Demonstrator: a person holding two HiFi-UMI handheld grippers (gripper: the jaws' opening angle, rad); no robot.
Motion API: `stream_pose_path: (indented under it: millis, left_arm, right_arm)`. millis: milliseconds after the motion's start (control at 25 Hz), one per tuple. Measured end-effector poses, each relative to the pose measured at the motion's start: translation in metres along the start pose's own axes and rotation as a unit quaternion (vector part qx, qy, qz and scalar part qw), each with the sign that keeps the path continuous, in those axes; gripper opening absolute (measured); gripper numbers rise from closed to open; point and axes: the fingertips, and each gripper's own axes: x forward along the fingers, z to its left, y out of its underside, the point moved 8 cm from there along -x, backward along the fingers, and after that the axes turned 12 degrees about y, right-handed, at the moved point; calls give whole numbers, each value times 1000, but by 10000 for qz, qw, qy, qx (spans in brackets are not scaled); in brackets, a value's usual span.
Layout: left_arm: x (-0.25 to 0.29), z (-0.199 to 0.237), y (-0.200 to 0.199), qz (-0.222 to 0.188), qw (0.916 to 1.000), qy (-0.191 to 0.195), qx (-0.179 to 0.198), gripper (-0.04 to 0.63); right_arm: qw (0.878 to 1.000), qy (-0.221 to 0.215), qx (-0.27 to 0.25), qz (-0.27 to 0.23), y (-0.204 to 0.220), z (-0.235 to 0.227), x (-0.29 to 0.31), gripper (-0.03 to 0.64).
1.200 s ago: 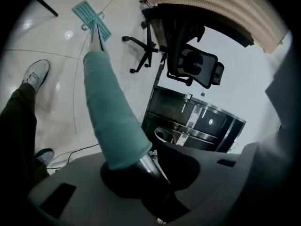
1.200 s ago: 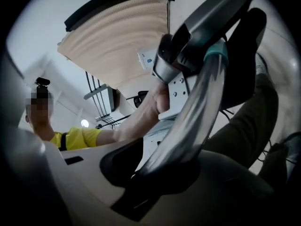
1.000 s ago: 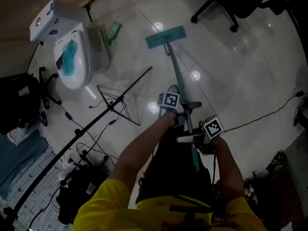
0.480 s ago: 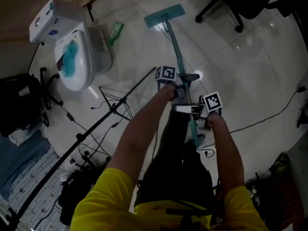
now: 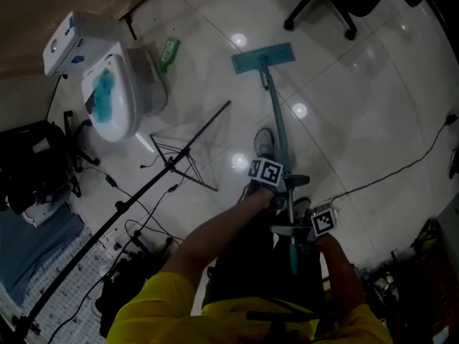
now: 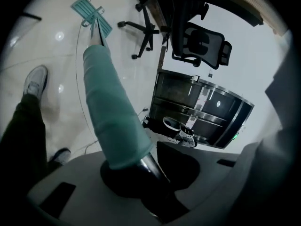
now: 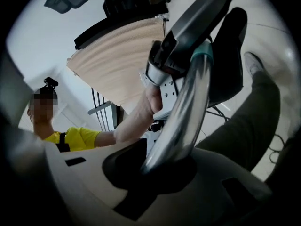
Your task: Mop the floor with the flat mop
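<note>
My left tool [image 5: 282, 183] is clamped on the teal-sleeved pole of the flat mop [image 5: 277, 120]. My right tool [image 5: 292, 228] is closed round the bare metal end, nearer me. The mop head [image 5: 263, 58] lies flat on the glossy floor [image 5: 358, 99] far ahead, right of the toilet [image 5: 107, 95].

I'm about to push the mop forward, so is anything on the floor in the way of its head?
Yes. An office chair base stands on the tiles just beyond the mop head, slightly to its right. A green bottle lies off to its left, beside the toilet, probably outside a straight push.
</note>
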Motion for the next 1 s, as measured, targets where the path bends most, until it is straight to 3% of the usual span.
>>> stream_pose_path:
  millis: [160,280,360,520,760,880,1000]
  left_arm:
    - [32,-1,106,190,9988,138,-429,101]
    - [44,5,131,359,9981,77,-488,103]
    - [46,12,110,334,9989,84,-314,104]
    - [56,12,32,396,9991,104,69,104]
    - [64,2,-73,479,9985,41,256,101]
    - [58,-1,-91,574,9979,18,285,96]
    - [52,4,-62,610,9978,-68,247,89]
  right_arm:
    - [9990,-37,387,-214,98,6,-18,67]
    - [9977,-43,354,-583,119,1,-25,72]
    - [9974,-26,155,-707,100,-10,-28,69]
    - [9949,-222,-134,-972,29,-23,-40,71]
    - [9894,-409,-458,-1314,-70,-23,-48,72]
    - [9892,-440,-433,-1329,-85,-20,-39,71]
    - [9918,-379,-199,-1206,-55,-21,-29,58]
